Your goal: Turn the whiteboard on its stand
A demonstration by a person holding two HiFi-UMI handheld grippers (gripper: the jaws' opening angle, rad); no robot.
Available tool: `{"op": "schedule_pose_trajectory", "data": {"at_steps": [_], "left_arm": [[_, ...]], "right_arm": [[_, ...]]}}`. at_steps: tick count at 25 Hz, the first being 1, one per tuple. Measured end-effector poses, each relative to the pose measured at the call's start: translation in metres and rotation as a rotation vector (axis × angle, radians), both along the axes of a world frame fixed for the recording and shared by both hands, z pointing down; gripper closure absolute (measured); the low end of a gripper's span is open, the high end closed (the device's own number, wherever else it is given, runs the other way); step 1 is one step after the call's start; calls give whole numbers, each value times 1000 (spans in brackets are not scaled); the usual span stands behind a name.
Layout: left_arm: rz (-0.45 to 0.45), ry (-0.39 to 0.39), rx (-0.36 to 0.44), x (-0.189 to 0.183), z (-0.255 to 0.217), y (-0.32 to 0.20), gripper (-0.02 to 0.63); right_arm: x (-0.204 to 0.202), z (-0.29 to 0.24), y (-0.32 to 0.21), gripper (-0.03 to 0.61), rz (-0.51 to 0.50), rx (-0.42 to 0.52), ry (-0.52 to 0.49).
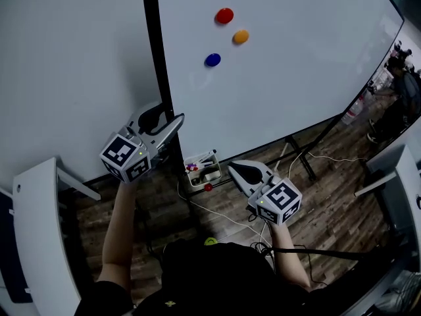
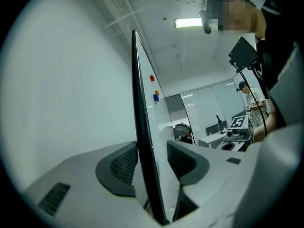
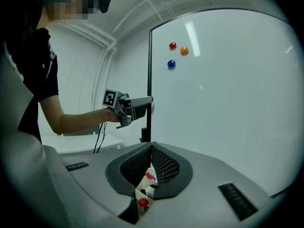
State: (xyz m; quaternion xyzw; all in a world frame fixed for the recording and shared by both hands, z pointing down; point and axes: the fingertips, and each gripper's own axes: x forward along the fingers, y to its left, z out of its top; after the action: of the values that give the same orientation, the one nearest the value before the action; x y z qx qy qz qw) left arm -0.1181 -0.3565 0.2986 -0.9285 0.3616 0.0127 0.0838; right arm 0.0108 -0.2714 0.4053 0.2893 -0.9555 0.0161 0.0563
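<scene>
The whiteboard [image 1: 296, 78] stands upright on its stand, with red [image 1: 224, 16], orange [image 1: 241, 37] and blue [image 1: 212, 60] magnets on it. Its black side edge [image 1: 154, 58] runs down to my left gripper [image 1: 170, 120]. In the left gripper view the edge [image 2: 140, 118] passes between the open jaws of the left gripper [image 2: 149, 158], with a gap at the right pad. My right gripper [image 1: 233, 168] hangs lower, in front of the board's bottom edge, apart from it. In its own view the right gripper [image 3: 151, 148] is shut on nothing, and the left gripper [image 3: 148, 100] shows at the board's edge.
A small tray [image 1: 202, 171] with markers and magnets sits below the board. The stand's dark legs [image 1: 296, 153] and a white cable [image 1: 217, 212] lie on the wooden floor. A white table [image 1: 36, 229] stands at the left. A person [image 1: 401, 78] is at the far right.
</scene>
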Motion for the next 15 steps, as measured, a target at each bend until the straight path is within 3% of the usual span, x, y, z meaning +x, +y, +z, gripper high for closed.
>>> {"op": "schedule_pose_trajectory", "data": {"at_steps": [9, 15], "left_arm": [[61, 11, -2, -8, -1, -5, 490], [180, 105, -112, -4, -1, -6, 526]], "right_arm": [[-9, -4, -6, 551, 69, -8, -8], [-27, -12, -16, 552, 115, 2, -24]]}}
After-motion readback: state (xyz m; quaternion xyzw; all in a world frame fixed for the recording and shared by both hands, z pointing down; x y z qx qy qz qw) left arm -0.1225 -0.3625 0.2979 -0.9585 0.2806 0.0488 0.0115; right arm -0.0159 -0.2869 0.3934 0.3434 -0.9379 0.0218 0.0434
